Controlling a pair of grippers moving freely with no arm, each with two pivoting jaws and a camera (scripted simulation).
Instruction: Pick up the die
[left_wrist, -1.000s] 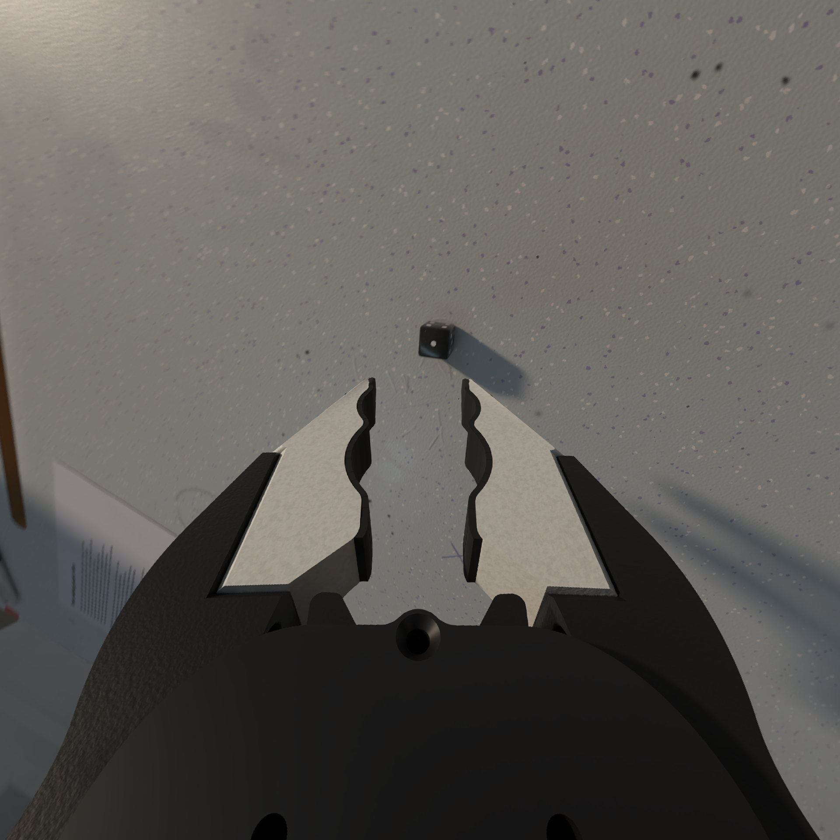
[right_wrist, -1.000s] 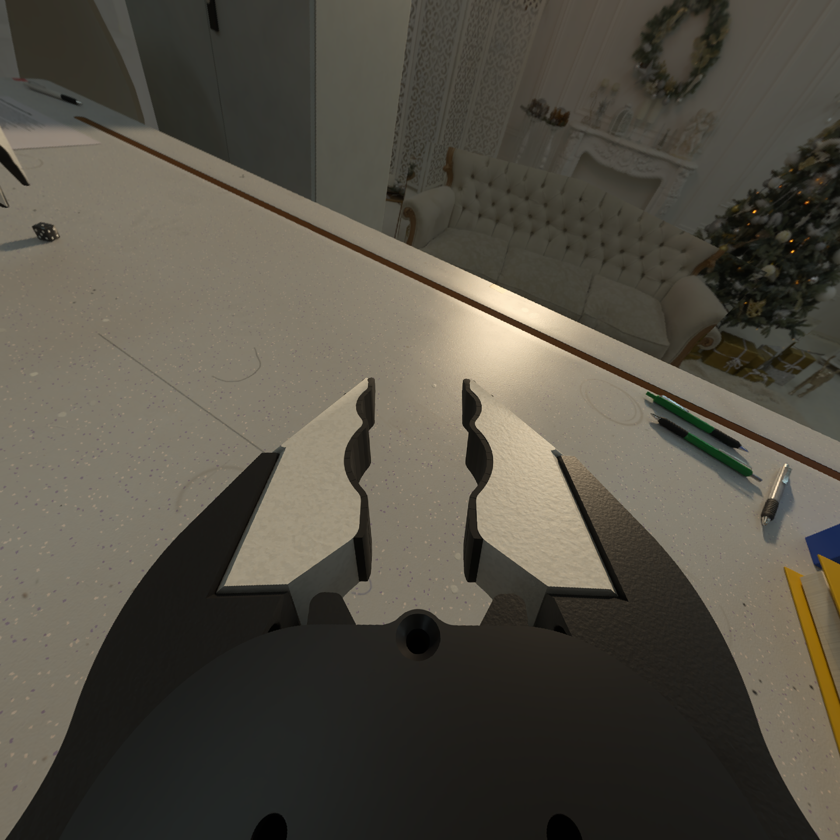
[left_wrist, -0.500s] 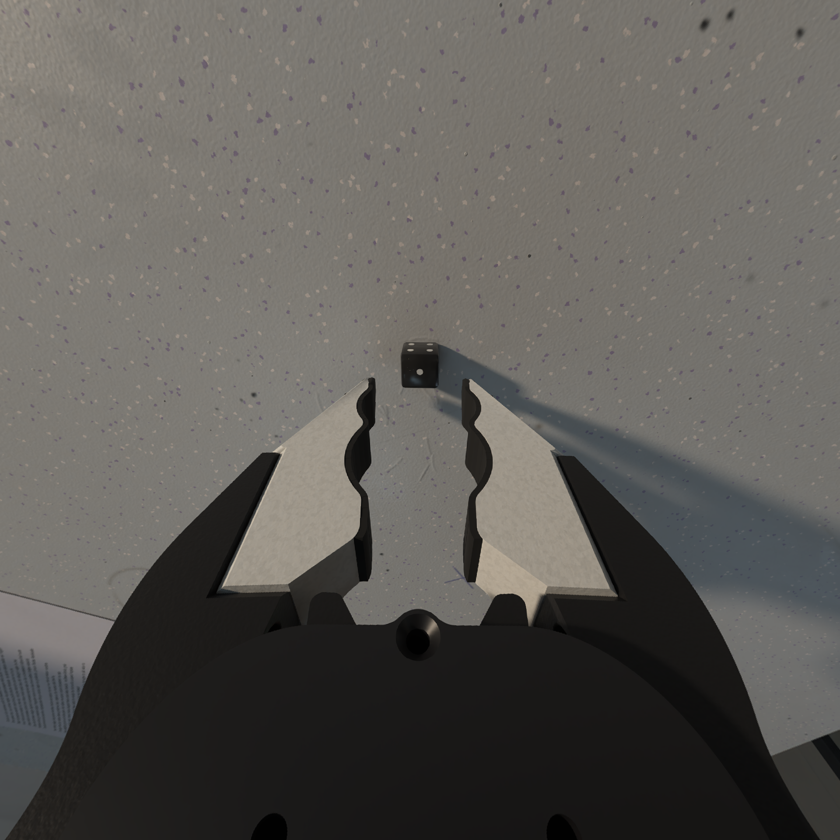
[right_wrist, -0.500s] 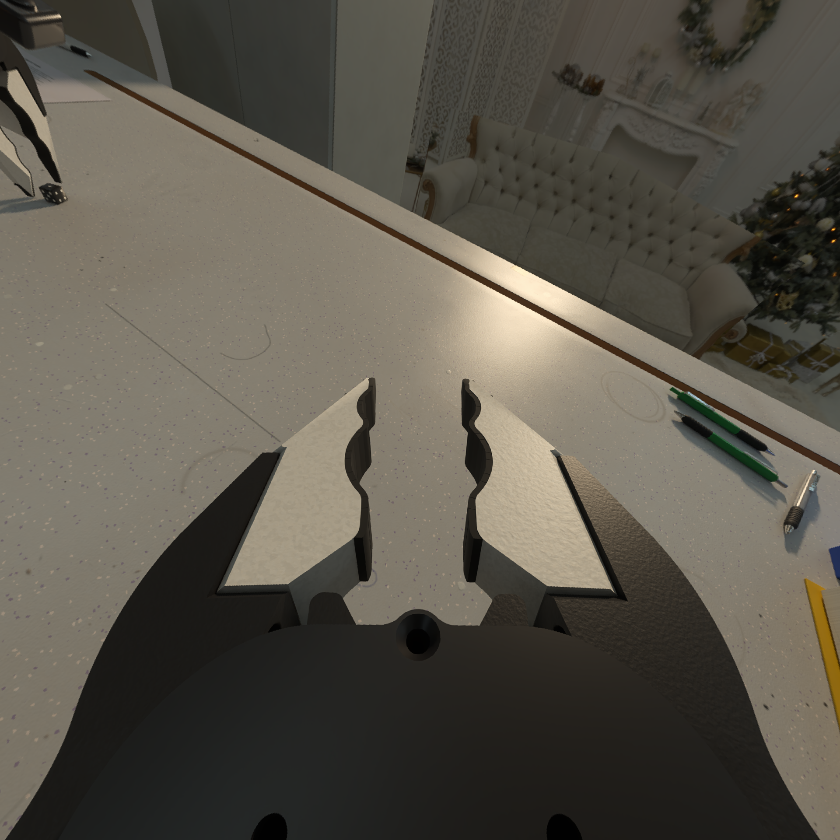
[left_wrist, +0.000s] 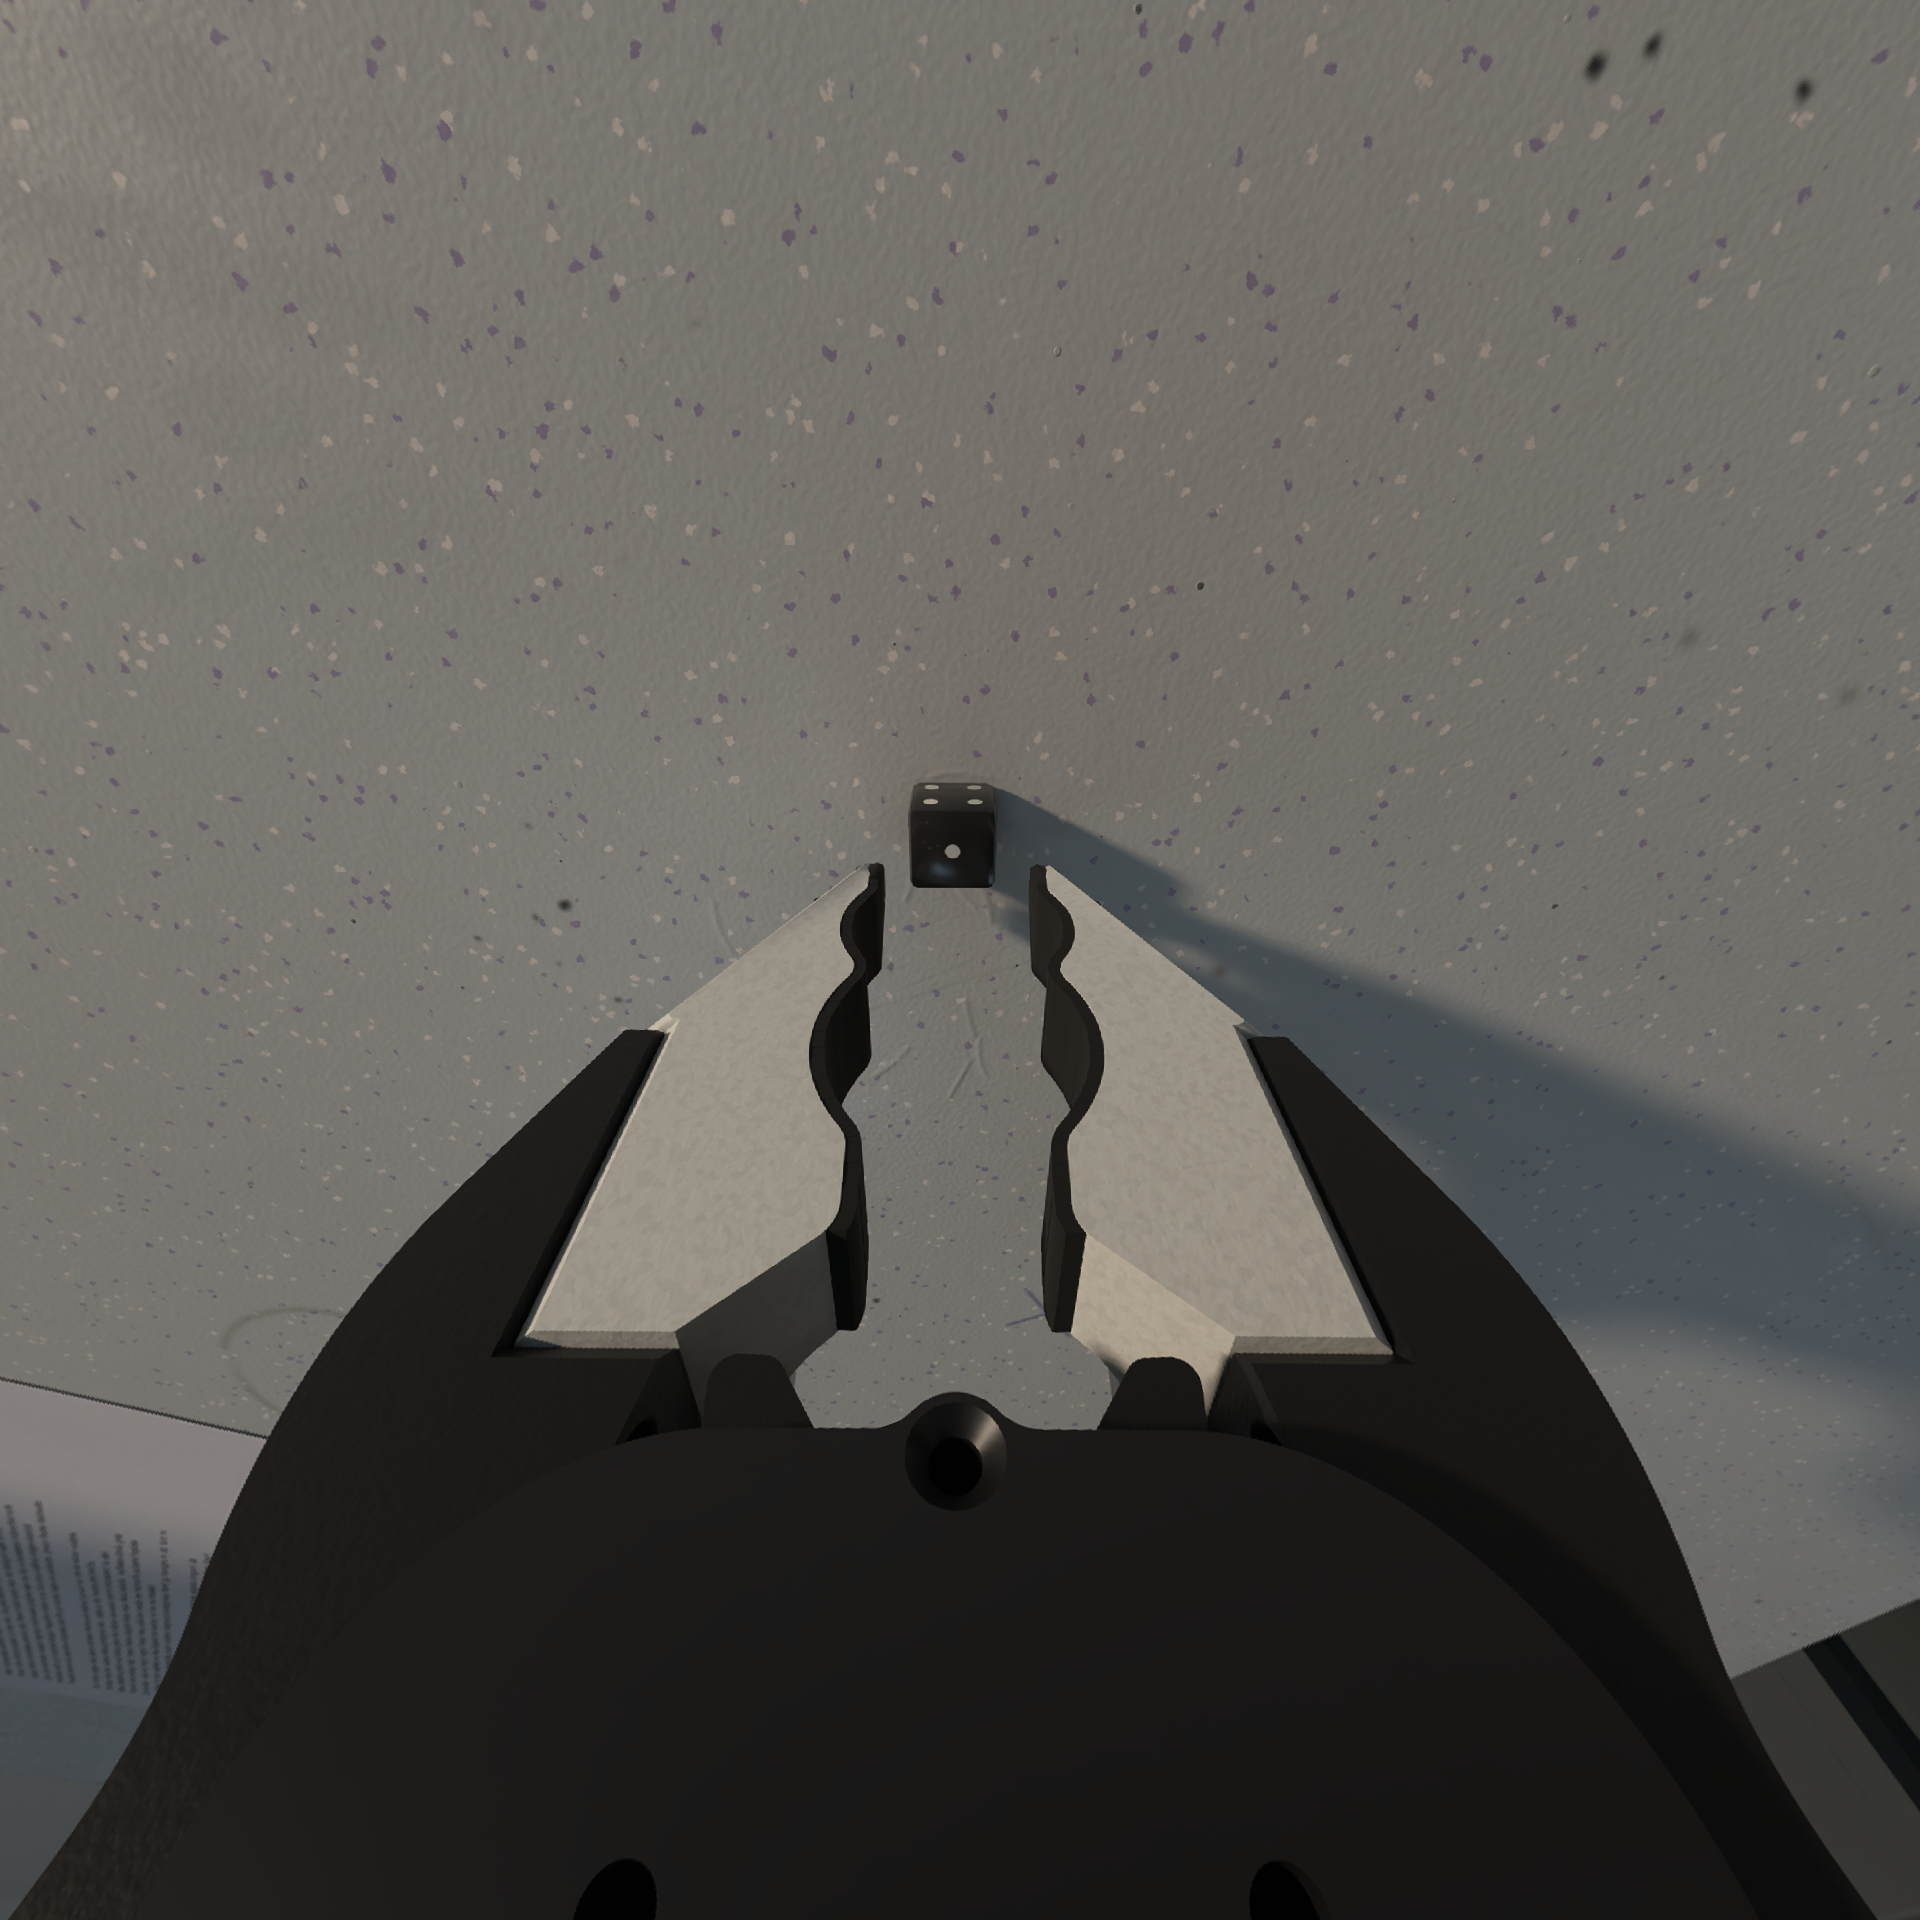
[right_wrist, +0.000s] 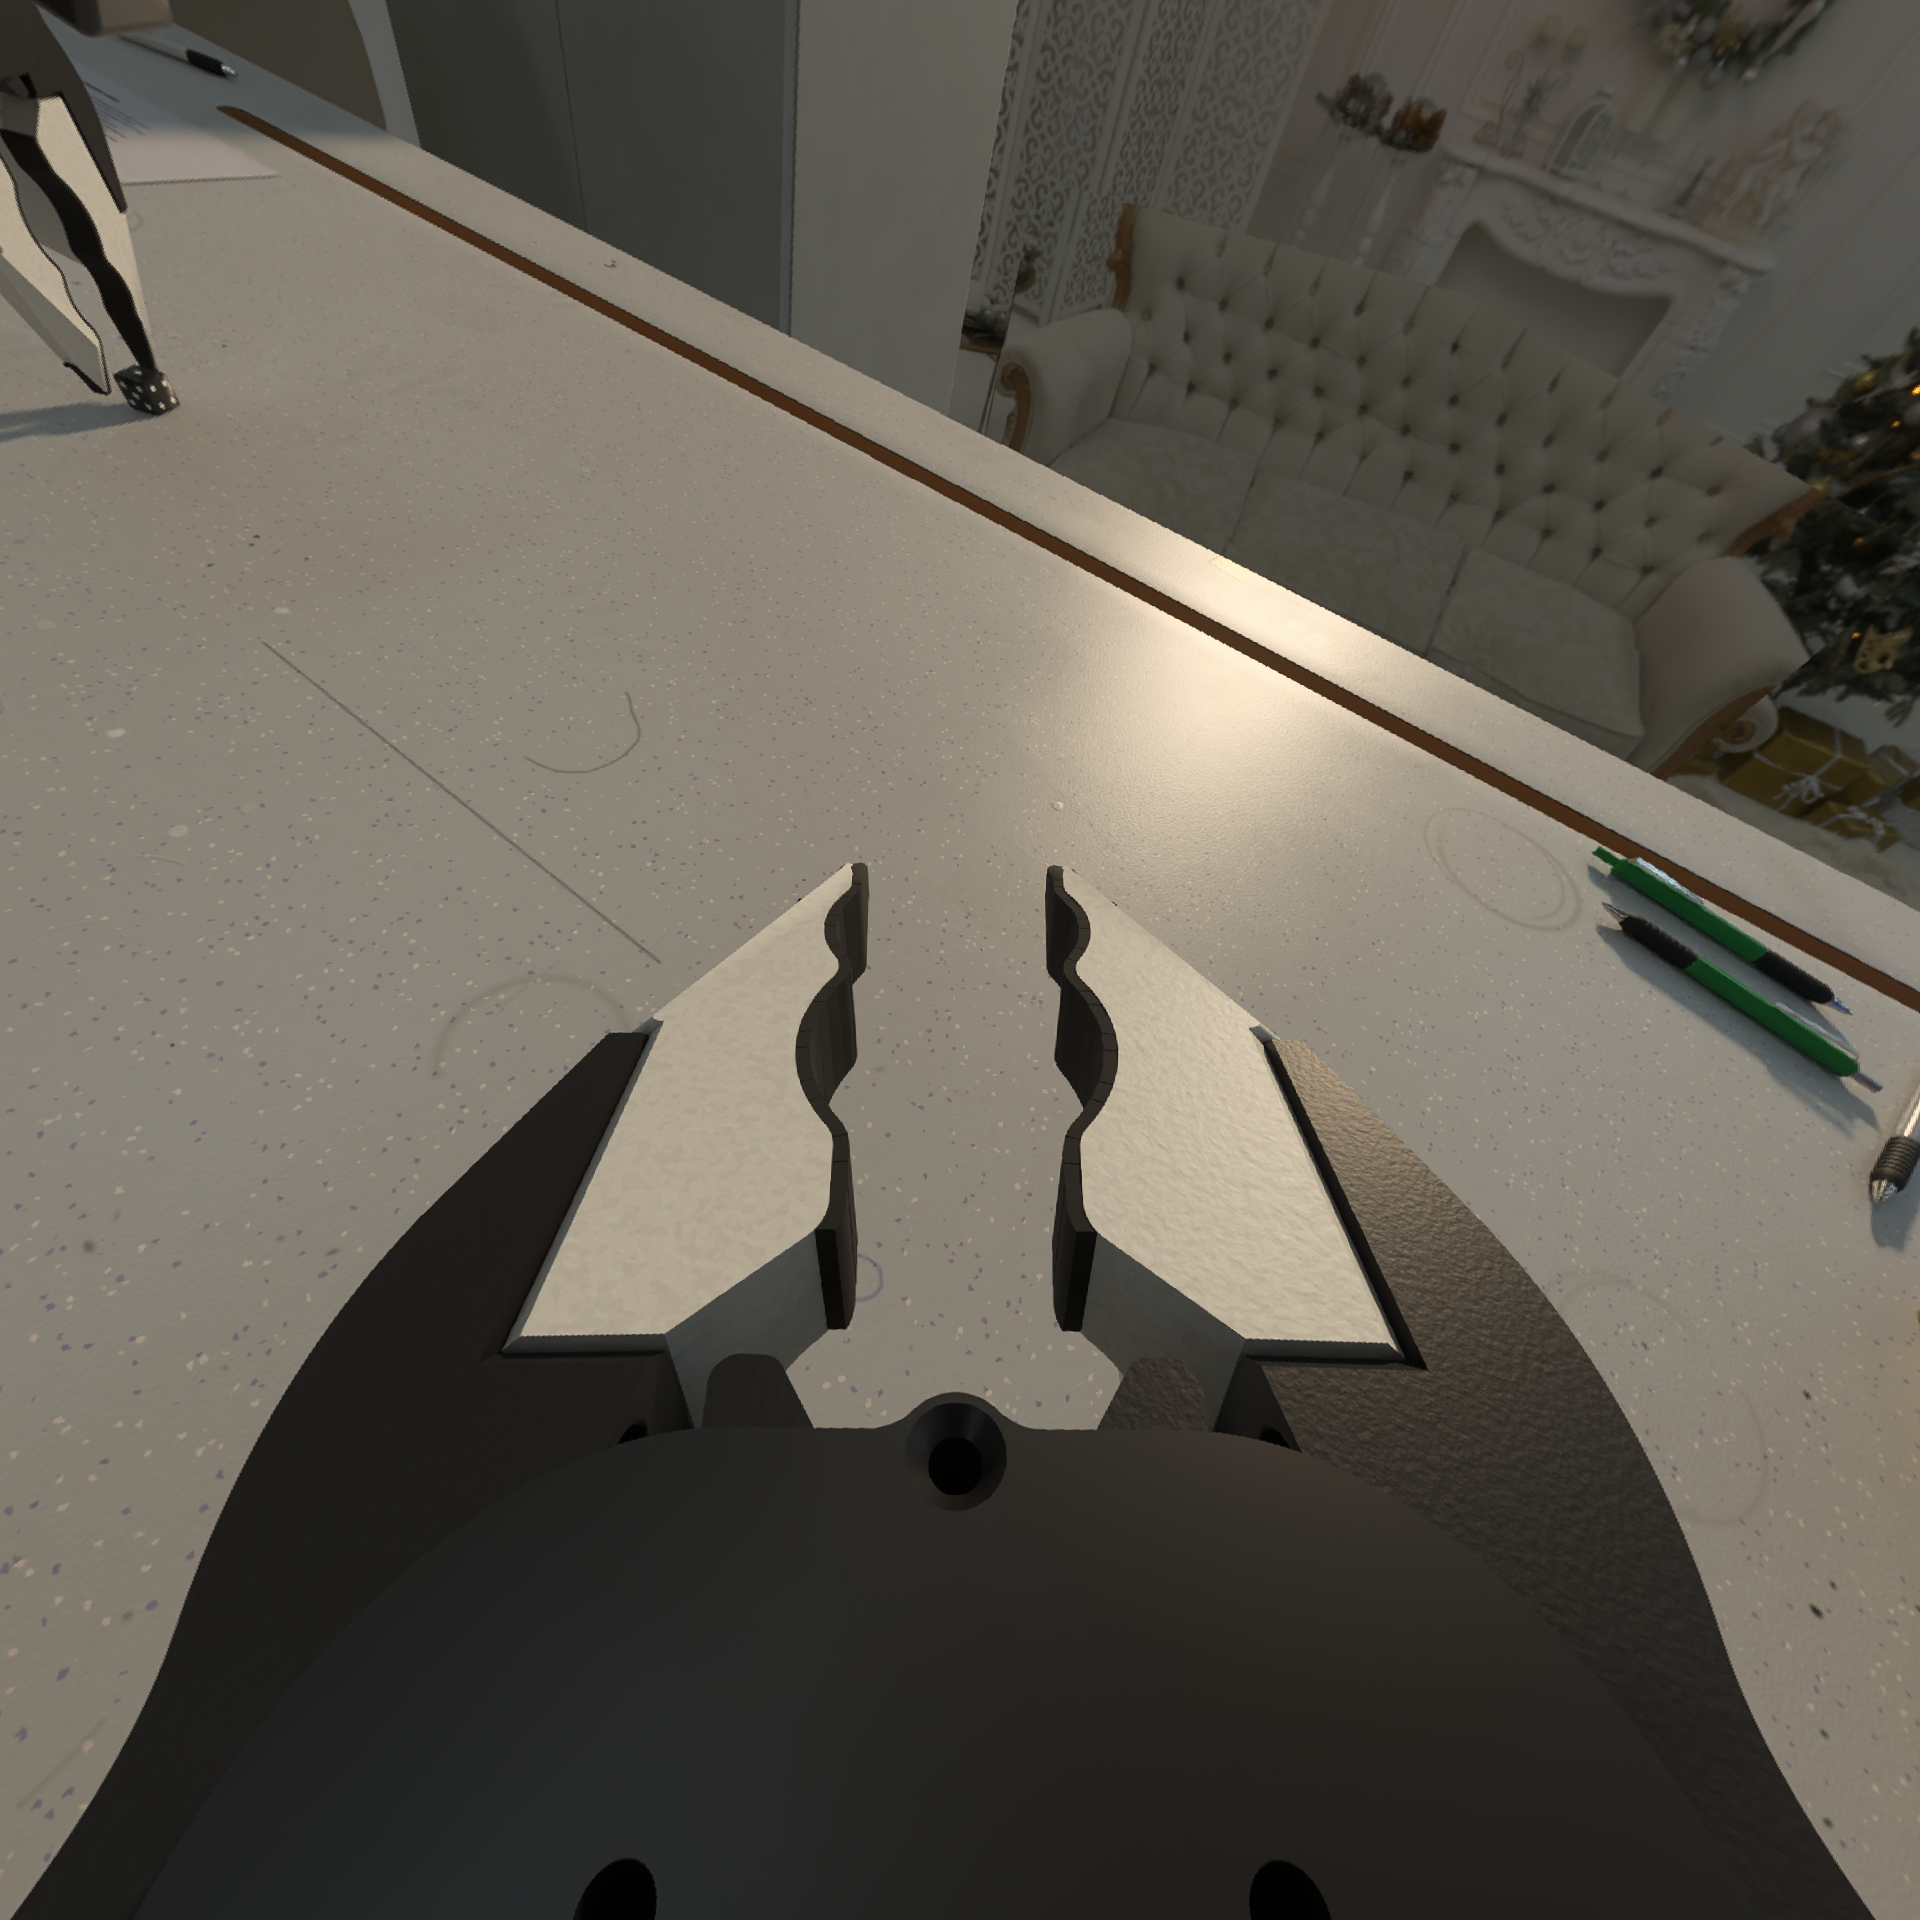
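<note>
The die (left_wrist: 953, 850) sits on the table (left_wrist: 1039, 416) just past the left gripper (left_wrist: 957, 883), whose jaws gape empty; ease forward, centre it, then close gently.

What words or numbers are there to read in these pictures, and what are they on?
Printed sheet at the table's edge: rows of small print, too tiny and blurred to read.
Die: no numerals, only white dots, four on the top face and one on the near side.
Green pens: no writing shows on them.
Nothing else bears any text.
</note>
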